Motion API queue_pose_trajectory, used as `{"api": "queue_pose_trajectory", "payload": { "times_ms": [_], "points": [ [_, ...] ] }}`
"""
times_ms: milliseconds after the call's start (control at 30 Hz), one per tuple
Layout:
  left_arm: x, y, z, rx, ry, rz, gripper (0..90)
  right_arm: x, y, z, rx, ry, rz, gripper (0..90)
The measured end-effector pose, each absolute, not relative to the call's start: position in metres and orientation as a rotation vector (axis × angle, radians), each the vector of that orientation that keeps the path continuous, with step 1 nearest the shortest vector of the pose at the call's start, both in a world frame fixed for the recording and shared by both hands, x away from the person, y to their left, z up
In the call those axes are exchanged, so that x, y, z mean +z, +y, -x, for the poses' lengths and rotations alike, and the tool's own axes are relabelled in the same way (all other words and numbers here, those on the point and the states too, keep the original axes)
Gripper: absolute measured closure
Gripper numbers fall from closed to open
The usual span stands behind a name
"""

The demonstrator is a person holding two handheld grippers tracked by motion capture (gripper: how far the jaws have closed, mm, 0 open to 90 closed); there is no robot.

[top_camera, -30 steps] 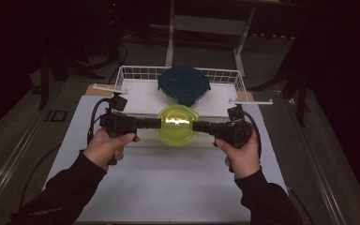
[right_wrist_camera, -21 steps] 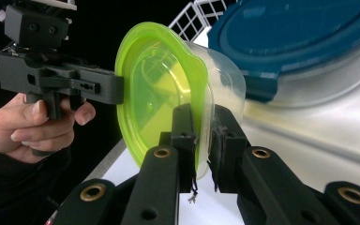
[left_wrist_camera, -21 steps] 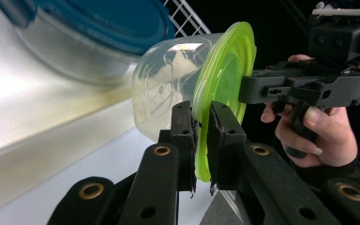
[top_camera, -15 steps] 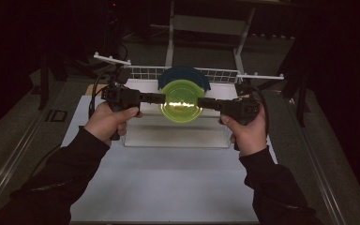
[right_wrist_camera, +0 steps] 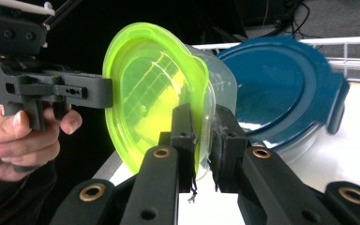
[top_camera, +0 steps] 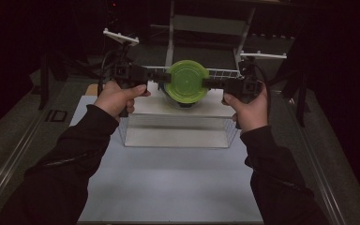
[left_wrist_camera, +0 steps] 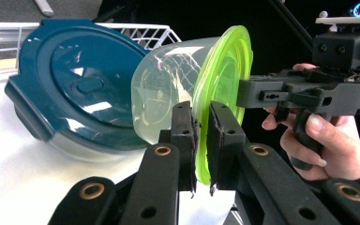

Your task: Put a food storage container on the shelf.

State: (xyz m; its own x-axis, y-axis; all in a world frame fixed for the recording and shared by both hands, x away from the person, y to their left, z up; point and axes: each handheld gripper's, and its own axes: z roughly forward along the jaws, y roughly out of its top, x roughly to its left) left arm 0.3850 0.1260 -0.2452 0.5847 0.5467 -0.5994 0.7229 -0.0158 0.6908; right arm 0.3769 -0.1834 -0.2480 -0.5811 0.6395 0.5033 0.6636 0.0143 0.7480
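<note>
Between both grippers, held clear of the table: green-lidded clear container [top_camera: 186,81], tipped on its side with lid facing the person. Left gripper [top_camera: 165,77] clamped on the lid rim at the container's left edge; jaws nearly closed with the green rim pinched between the pads [left_wrist_camera: 186,136]. Right gripper [top_camera: 207,83] clamped likewise on the opposite edge, pads [right_wrist_camera: 185,133] pressing lid rim and container lip together. Both grippers pointed inward toward each other, roughly level, at matching height.

Left hand [top_camera: 117,97] wrapped round its grip, forearm rising from lower left, sleeve dark. Right hand [top_camera: 248,108] wrapped round its grip, forearm rising from lower right, elbows spread wide.

Behind and below the held container: blue-lidded container [left_wrist_camera: 79,89], resting tilted inside the white wire basket [top_camera: 178,136], near the clear tub's base but not seen touching. Beneath the basket: white table surface [top_camera: 168,183].
</note>
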Motion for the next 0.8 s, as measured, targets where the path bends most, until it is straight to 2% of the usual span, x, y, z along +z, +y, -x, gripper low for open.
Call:
{"api": "queue_pose_trajectory", "payload": {
  "times_ms": [267, 800],
  "points": [
    [-0.253, 0.122, -0.403, -0.207, 1.106, -1.651, 80.8, -0.248, -0.184, -0.393, -1.630, -2.211, 1.502, 81.0],
    [-0.258, 0.121, -0.415, -0.195, 1.162, -1.576, 77.3, -0.244, -0.179, -0.414, -1.582, -2.185, 1.555, 77.5]
  ]
}}
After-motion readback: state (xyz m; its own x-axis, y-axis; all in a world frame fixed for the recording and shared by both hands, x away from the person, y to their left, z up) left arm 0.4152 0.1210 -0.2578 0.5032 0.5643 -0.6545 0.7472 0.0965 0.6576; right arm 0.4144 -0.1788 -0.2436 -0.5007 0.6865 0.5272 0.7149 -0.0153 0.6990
